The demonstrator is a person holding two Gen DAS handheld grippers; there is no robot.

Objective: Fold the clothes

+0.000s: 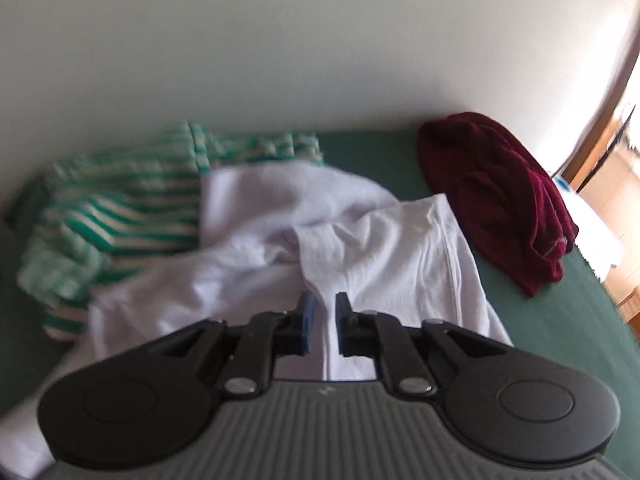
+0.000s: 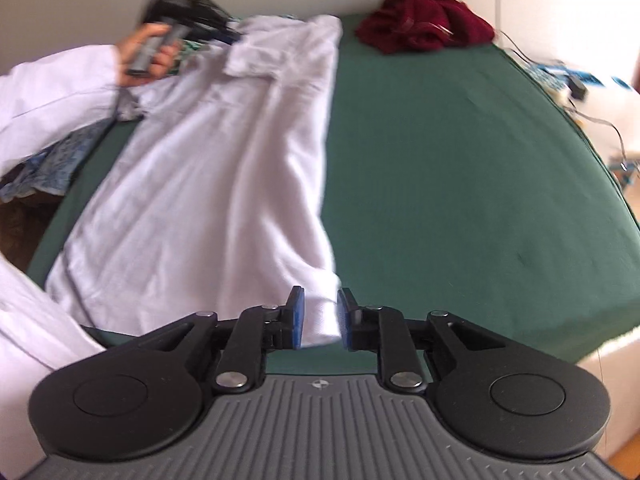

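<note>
Green sheet (image 2: 460, 168) covers bed; white wall (image 1: 280, 40) behind; maroon garment (image 1: 496, 192) heaped.

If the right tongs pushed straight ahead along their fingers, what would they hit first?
Nothing new first: the right tongs already pinch the white garment. Straight ahead, its cloth continues, then the green bed cover. Depth is hard to judge.

Shirt (image 2: 208, 168) lies on bed (image 2: 460, 184), heap (image 2: 424, 20) behind it.
</note>
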